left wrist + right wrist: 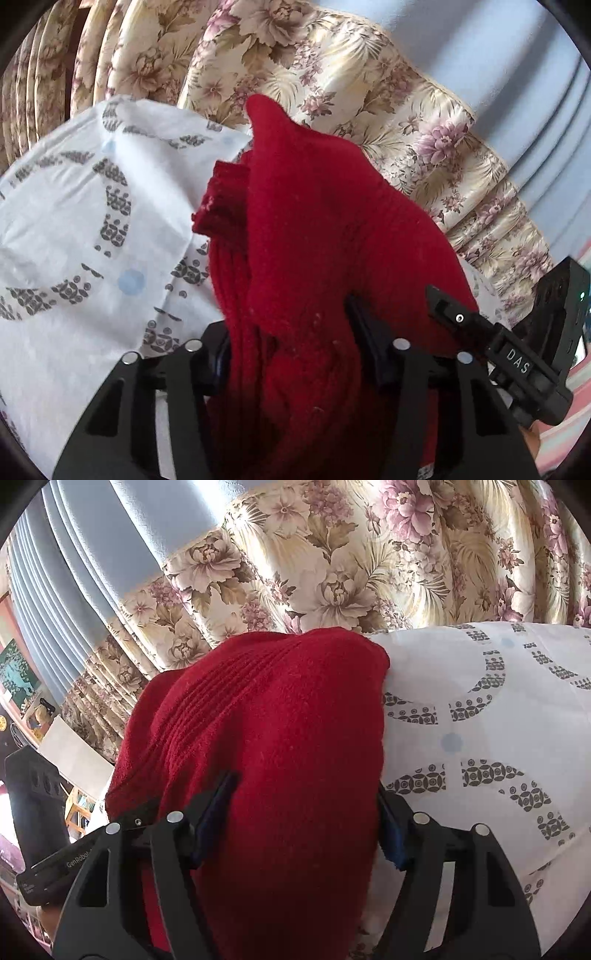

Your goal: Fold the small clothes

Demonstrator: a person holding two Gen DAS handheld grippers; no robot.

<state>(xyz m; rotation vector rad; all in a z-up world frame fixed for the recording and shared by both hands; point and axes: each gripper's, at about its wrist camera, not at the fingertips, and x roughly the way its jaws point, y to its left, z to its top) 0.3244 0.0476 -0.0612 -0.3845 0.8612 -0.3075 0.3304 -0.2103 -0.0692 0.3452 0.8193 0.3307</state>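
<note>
One red knitted garment (pixel 306 229) is bunched up over a white sheet with grey patterns (pixel 74 221). It fills the space between both grippers, so its shape is hard to make out. The left gripper (pixel 291 343) squeezes the cloth between its half-closed jaws. The right gripper (pixel 306 819) holds a thick fold, jaws fairly wide. Flowery curtains (pixel 332 561) hang behind, beside blue ones (pixel 110 554).
</note>
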